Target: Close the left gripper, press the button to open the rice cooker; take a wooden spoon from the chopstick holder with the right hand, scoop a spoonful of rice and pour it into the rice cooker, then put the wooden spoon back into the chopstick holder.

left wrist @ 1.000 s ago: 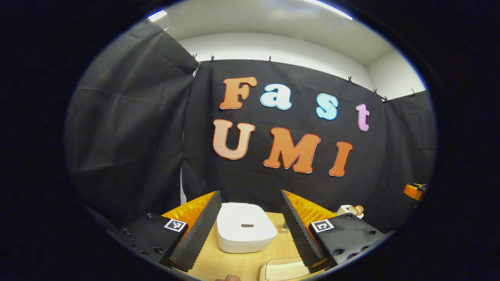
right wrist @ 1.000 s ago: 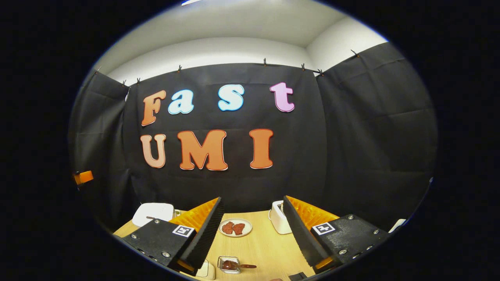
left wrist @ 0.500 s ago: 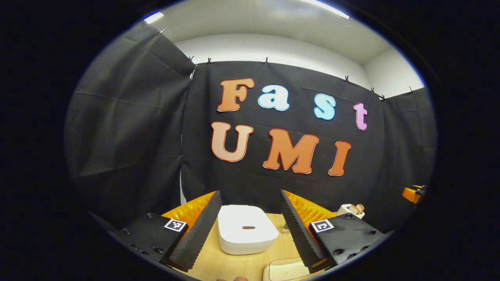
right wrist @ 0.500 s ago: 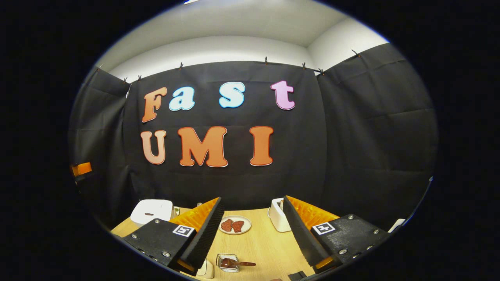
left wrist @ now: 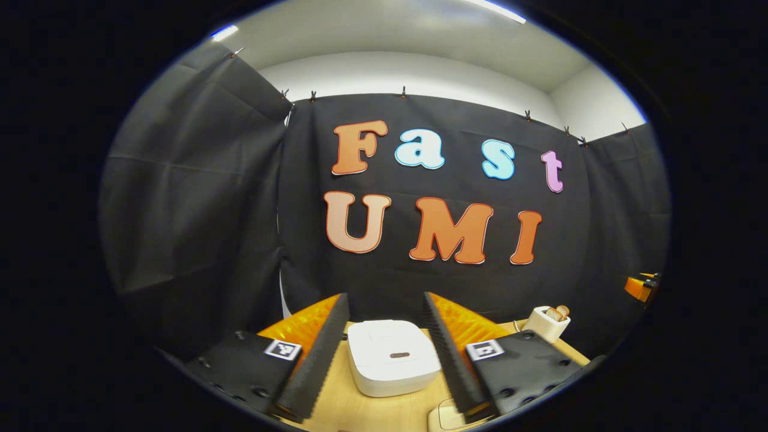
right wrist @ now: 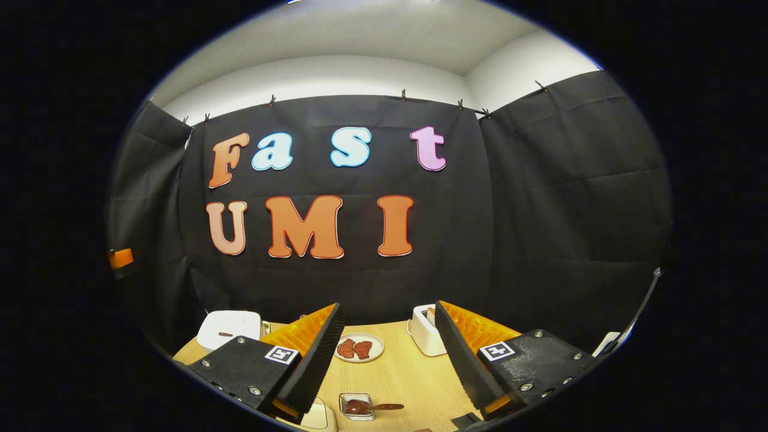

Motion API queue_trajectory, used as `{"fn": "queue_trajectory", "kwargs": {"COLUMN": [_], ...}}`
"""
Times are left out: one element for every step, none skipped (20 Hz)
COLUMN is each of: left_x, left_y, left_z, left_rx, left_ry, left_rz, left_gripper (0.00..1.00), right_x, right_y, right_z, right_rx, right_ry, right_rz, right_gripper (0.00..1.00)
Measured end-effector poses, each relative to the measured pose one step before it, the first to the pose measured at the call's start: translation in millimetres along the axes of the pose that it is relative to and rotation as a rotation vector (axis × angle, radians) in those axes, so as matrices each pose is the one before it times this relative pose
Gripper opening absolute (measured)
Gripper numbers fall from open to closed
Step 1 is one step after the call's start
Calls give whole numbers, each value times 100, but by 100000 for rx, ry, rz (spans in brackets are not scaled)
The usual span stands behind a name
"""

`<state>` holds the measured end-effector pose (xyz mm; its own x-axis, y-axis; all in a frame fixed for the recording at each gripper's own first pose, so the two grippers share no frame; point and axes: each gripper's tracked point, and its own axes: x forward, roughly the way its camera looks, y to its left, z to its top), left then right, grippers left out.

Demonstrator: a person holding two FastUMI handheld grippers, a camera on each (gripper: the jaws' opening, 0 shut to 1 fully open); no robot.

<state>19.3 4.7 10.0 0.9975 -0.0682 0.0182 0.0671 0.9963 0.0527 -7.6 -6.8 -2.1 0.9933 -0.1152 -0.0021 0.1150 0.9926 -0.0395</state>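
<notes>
Right now both of my tongs hang above the wooden table [right wrist: 402, 375] with nothing between their fingers. My left gripper [left wrist: 384, 354] is spread wide, and the white rice cooker [left wrist: 393, 357] sits on the table straight ahead, framed between its two fingers, lid down, with the small dark button [left wrist: 399, 354] on top facing me; neither finger touches it. Off beyond that gripper's right finger stands the white chopstick holder [left wrist: 546, 324] with wooden handles poking out of its top, well apart from the cooker. My right gripper [right wrist: 387, 354] is equally released. Ahead between its fingers lies a white plate [right wrist: 359, 348] with two dark reddish pieces on it, and nearer to me a small clear dish [right wrist: 354, 406] with a brown spoon [right wrist: 375, 407] resting in it. Just beside the right finger's tip stands a white toaster [right wrist: 425, 330], and far off past the left finger I see the rice cooker again.
</notes>
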Motion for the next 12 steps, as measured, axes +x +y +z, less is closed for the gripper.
{"fn": "queue_trajectory", "kwargs": {"left_x": [291, -26, 112, 359, 314, 266, -58, 338, 8, 628, 72, 1048], "left_y": [143, -138, -242, -36, 1081, -136, -74, -783, -88, 376, -179, -1098], "left_z": [-16, 48, -32, -287, 147, -510, -248, -665, -156, -341, 152, -866], "left_rx": [492, -41, -257, 105, 716, -49, -397, -1545, -322, 10, 585, -522], "left_ry": [-492, -19, 675, 662, 302, 583, 618, 1574, 1087, -400, -288, 920], "left_rz": [-288, -765, -1914, -936, 4386, -1367, -392, -2533, -1054, 473, -1570, -3509], "left_gripper": [75, 63, 59, 58, 43, 27, 12, 4, 4, 6, 1, 5], "right_x": [39, 14, 23, 60, 54, 123, 104, 99, 100, 59, 47, 82], "right_y": [233, 298, 219, 223, 259, 221, 205, 145, 46, -57, -28, -68], "right_z": [-101, -241, -117, -78, -18, -70, -6, -170, -124, -109, -61, -173], "right_rx": [-118, -322, -277, -200, -121, -1, -173, -426, -573, -361, 6, 220], "right_ry": [320, 580, 584, 324, 206, -6, 98, 336, 402, 298, 254, 365], "right_rz": [80, 189, 74, 228, 306, 205, 268, 178, -98, -274, -291, -202], "right_gripper": [94, 94, 94, 94, 94, 94, 94, 94, 94, 94, 94, 94]}}
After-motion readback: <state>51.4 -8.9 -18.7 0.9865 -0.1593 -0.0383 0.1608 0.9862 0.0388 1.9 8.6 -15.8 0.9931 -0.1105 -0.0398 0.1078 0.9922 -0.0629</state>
